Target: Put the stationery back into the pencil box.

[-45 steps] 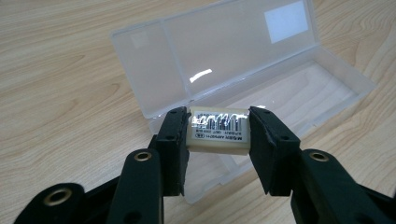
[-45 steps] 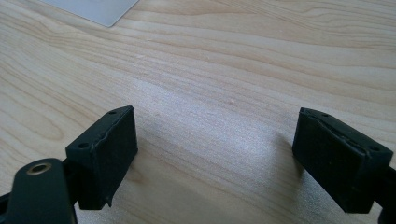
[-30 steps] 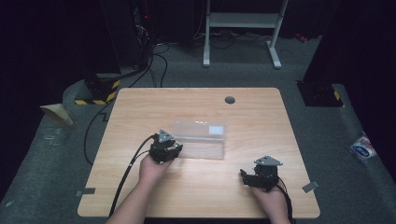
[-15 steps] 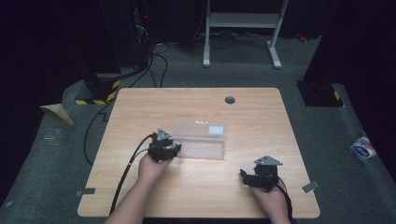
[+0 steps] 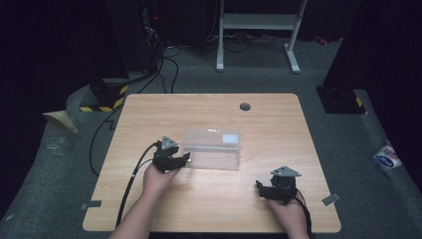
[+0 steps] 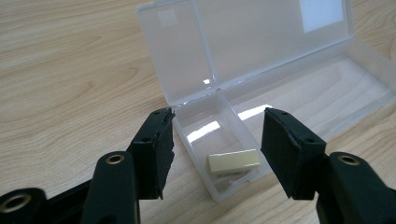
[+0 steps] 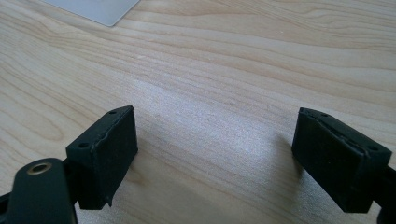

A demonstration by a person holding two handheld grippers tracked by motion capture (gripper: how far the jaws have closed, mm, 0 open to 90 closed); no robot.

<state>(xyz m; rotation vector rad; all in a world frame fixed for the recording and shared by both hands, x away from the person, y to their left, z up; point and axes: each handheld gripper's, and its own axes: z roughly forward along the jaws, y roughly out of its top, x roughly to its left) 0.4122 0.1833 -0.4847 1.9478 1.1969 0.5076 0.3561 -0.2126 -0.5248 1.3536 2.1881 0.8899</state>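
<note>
Cream eraser lengthwise across the clear box end compartment, loose between the just-opening, half-spread left gripper jaws.

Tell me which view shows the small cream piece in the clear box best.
The left gripper view: the cream piece lies close up in the clear box's small end compartment, between the open jaws. From the high view the box is visible, the piece too small to tell.

Bright table, dark surroundings, sharp
</note>
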